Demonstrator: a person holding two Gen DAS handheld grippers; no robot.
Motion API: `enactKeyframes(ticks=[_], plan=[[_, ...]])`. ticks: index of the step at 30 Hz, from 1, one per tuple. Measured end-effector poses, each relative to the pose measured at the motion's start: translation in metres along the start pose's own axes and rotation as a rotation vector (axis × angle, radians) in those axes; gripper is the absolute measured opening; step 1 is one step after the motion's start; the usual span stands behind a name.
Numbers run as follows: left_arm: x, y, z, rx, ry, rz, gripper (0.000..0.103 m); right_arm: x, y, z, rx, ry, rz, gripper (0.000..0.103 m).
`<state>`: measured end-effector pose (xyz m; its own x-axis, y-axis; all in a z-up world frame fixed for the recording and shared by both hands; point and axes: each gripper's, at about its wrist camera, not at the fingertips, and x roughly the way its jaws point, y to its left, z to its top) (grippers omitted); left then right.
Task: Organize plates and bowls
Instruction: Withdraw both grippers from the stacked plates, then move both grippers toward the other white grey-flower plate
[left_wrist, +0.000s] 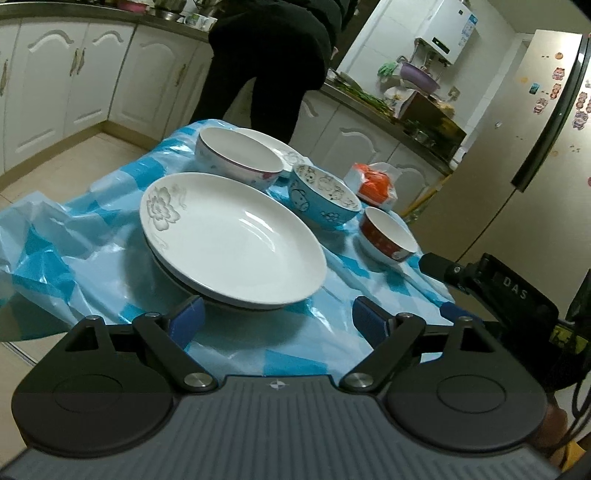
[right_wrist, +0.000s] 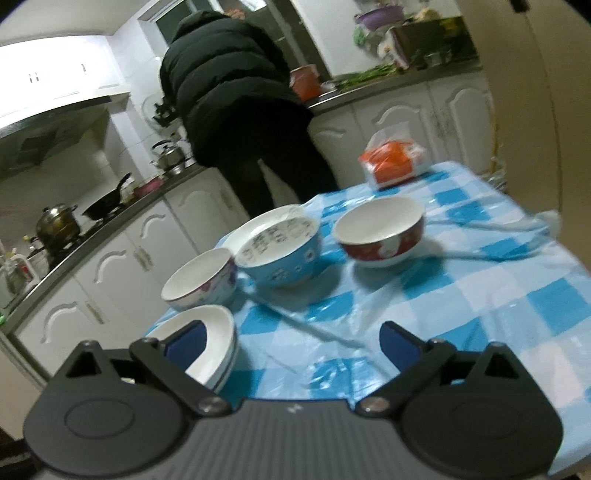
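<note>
Your left gripper (left_wrist: 277, 317), jaws spread and empty, faced the wide white floral-printed ceramic plate (left_wrist: 232, 236) at twelve o'clock, just beyond its pads. Your right gripper (right_wrist: 291, 339), opening and empty, had that plate at nine o'clock, so the left was better placed.

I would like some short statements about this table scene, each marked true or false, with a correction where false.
1. The large white plate lies nearest the left gripper. True.
2. The blue bowl holds soup. False: it is empty.
3. The right gripper holds the red bowl. False: its fingers stand open with nothing between them.
4. An orange tissue pack lies on the checked cloth. True.
5. A person in dark clothes stands at the counter. True.
</note>
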<state>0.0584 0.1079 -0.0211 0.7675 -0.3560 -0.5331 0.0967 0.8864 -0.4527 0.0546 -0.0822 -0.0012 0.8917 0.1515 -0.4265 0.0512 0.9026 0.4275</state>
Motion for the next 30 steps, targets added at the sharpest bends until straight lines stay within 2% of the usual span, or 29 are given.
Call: enactKeyframes(ticks=[5,13,22,25,28,30], plan=[[-0.002,0.000,0.001,-0.019,-0.004,-0.016,0.103,-0.004,-0.011,0.005,0.037,-0.035,-0.045,0.101],[0.007,-0.007,-0.001,-0.018,0.030,0.009,0.103,0.004,-0.036,0.005,0.115,-0.068,-0.080,0.102],[0.020,-0.025,0.003,0.029,0.056,0.078,0.103,0.032,-0.073,0.018,0.196,-0.089,-0.059,0.102],[0.026,-0.030,0.010,0.019,0.108,0.112,0.103,0.038,-0.081,0.027,0.217,-0.119,-0.043,0.102],[0.029,-0.033,0.014,0.012,0.130,0.117,0.103,0.047,-0.089,0.036,0.239,-0.137,-0.032,0.102],[0.027,-0.039,0.015,0.050,0.108,0.103,0.103,0.054,-0.093,0.042,0.254,-0.139,-0.029,0.102]])
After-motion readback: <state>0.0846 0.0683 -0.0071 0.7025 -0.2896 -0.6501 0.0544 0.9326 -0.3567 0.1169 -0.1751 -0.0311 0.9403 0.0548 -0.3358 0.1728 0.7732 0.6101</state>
